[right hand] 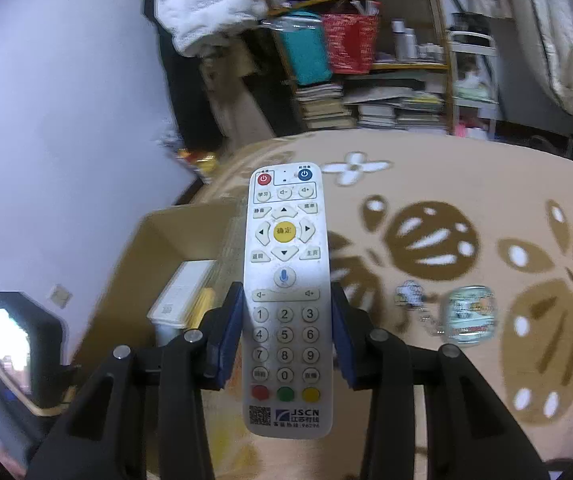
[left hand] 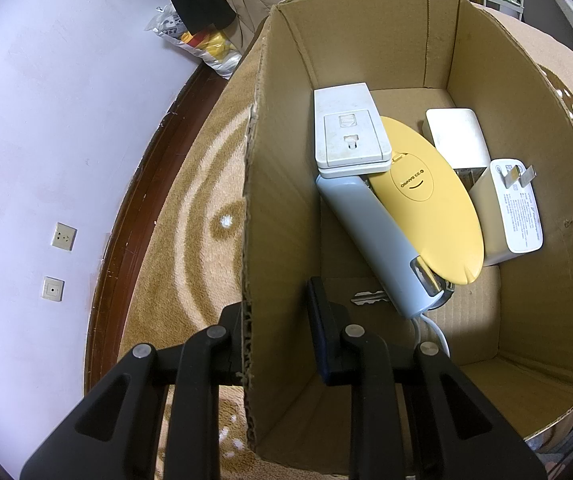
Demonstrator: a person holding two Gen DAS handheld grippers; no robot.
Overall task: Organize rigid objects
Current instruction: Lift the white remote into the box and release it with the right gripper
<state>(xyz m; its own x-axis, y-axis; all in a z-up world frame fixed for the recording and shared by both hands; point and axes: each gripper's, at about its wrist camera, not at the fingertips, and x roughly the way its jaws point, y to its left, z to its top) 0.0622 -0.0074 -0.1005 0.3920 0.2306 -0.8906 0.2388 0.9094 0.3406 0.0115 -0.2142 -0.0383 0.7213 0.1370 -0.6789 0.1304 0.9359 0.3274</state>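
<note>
Your right tongs [right hand: 286,344] are pinching the white rectangular plastic remote control with numbered buttons [right hand: 286,292] across its lower half, blue pads [right hand: 228,336] pressed to both long edges. The remote projects straight ahead of the tongs, clear of the tan patterned carpet [right hand: 486,200] beyond it.

Your left tongs [left hand: 276,340] are pressed together on the torn near wall of the open brown cardboard box [left hand: 252,240], one finger outside and one inside, steadying it.

Inside the box, ahead of the left tongs, lie a pale blue-grey oblong device with a white cord [left hand: 378,236], a yellow oval plastic case [left hand: 426,200], a white wall-socket plate [left hand: 350,132], a white plug adapter with metal prongs [left hand: 514,208], a white square block [left hand: 456,136] and a metal key [left hand: 368,298].

Step in hand, as judged: carrying the remote to the box, which sits low and left of the right tongs. The next move calls for swinging left over the opening, lowering the remote flat beside the items already packed, then releasing. Small trinkets [right hand: 470,316] remain on the carpet to the right.
</note>
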